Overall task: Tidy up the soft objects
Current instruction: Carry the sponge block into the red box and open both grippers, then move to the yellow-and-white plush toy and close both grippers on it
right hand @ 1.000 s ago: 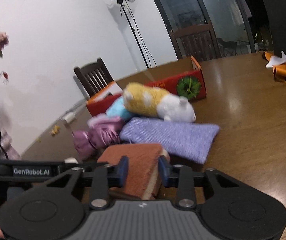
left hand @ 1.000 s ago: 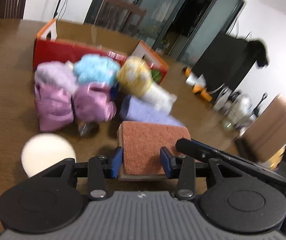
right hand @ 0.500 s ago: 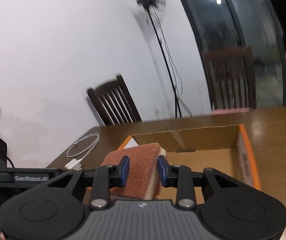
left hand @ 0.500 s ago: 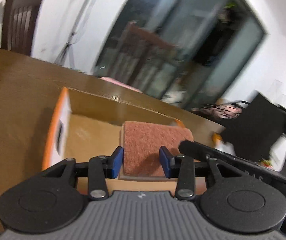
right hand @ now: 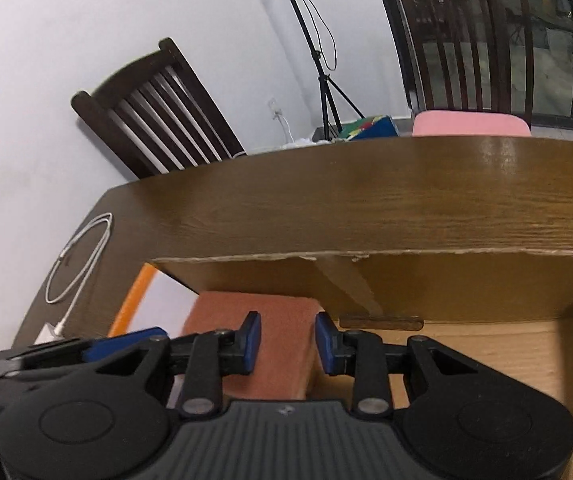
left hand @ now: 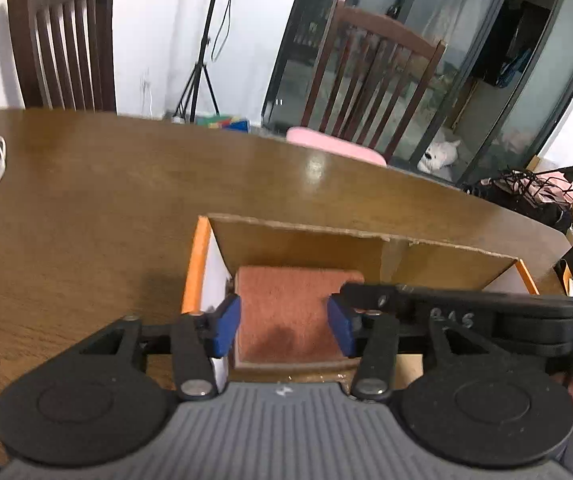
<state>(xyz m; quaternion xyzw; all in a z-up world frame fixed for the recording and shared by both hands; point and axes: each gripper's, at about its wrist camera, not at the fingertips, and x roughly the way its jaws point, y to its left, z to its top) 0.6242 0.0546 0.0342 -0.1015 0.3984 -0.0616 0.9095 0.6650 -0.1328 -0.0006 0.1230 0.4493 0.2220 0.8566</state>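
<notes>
One rust-brown sponge [left hand: 286, 312] lies inside one cardboard box [left hand: 366, 248], at its left corner. The left gripper [left hand: 284, 326] and right gripper [right hand: 286, 340] bracket it, fingers apparently parted, not squeezing.

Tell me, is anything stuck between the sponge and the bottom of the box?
Nothing visible is. The sponge sits low inside the cardboard box, in its left corner, between the fingers of both the left gripper and the right gripper. The cardboard floor beside it is bare; directly underneath is hidden.
</notes>
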